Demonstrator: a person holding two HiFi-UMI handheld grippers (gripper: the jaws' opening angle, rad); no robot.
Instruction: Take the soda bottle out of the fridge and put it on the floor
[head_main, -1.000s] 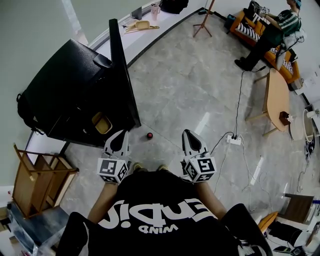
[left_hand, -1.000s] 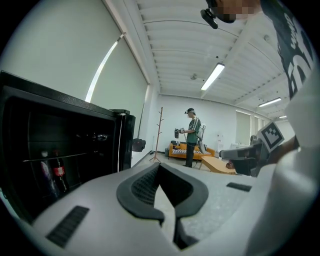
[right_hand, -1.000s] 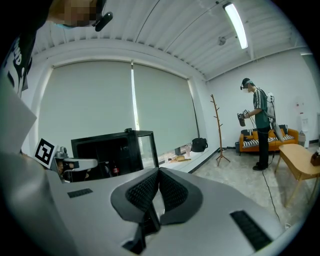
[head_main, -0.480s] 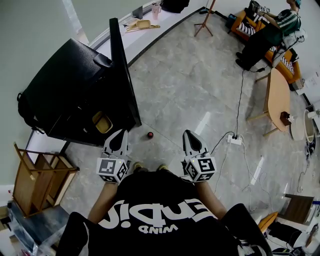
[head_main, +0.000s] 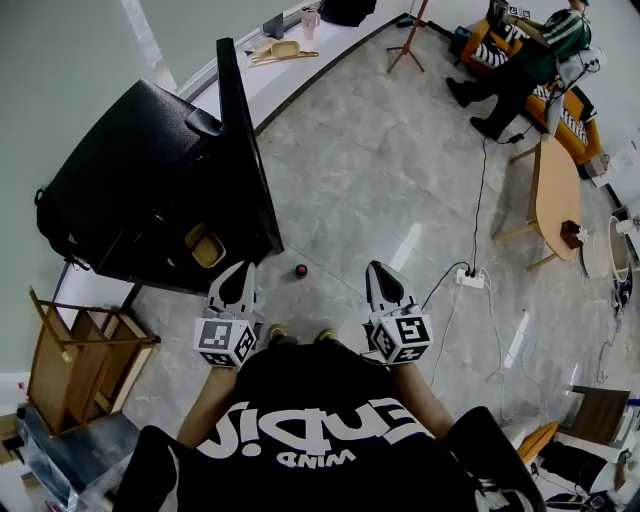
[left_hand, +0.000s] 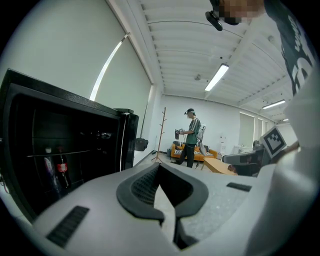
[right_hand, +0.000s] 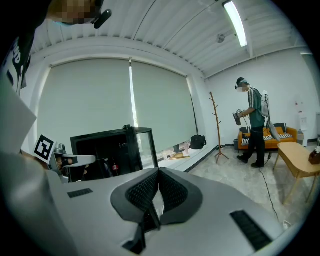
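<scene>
The left gripper (head_main: 242, 270) and right gripper (head_main: 377, 268) both have their jaws closed on nothing. A soda bottle (left_hand: 61, 170) stands upright on a shelf inside the open fridge (head_main: 140, 170). A small red-topped object (head_main: 300, 270) stands on the floor (head_main: 380, 170) near the fridge door (head_main: 240, 150); from above you cannot confirm that it is a bottle. Check this before reaching. For any grasp, open the jaws and square them to the bottle's body.

Glossy black fridge (head_main: 130, 170), polished stone floor (head_main: 380, 180)
</scene>
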